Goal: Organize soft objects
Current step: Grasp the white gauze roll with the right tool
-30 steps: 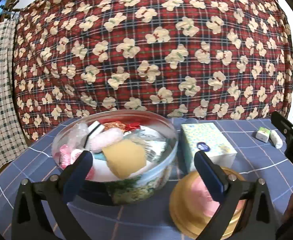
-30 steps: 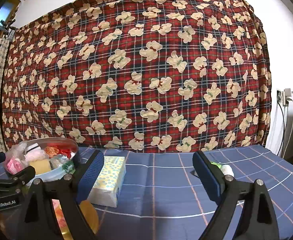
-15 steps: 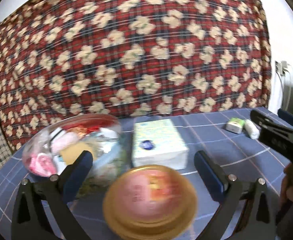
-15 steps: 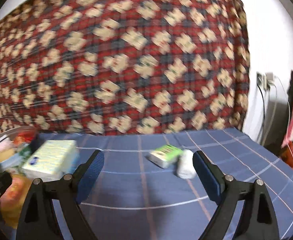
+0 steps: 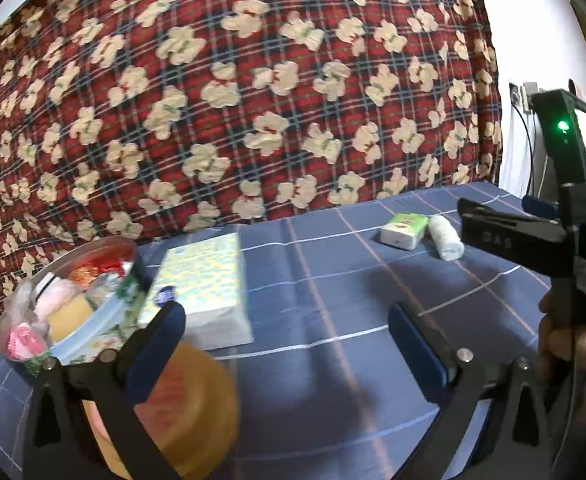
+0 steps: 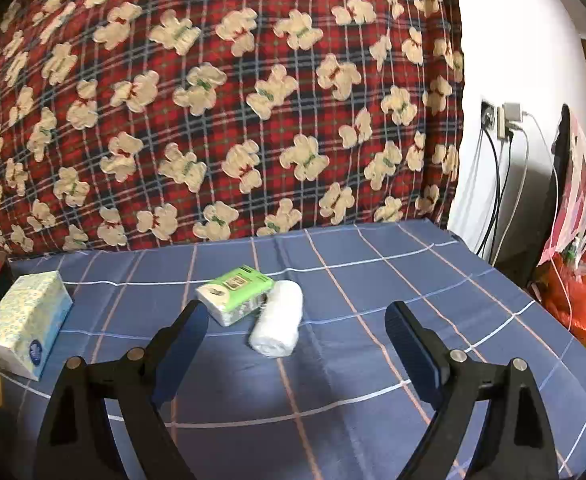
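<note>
Both grippers are hovering over a table covered in a blue cloth with a pale grid of lines (image 6: 373,380). The right gripper (image 6: 293,332) is standing wide open and holding nothing, its dark blue pads (image 6: 411,344) framing a white roll wrapped in clear plastic (image 6: 277,324) that is touching a small green and white tissue pack (image 6: 235,294); the pack's label is too small to read. The left gripper (image 5: 287,340) is also gaping wide, empty. Left of it are sitting a pale yellow-and-blue patterned tissue box (image 5: 207,288), a round clear bowl filled with soft items (image 5: 73,312) and a blurred golden round lid (image 5: 189,412). The right gripper's black body (image 5: 513,240) is showing faint letters, unreadable.
</note>
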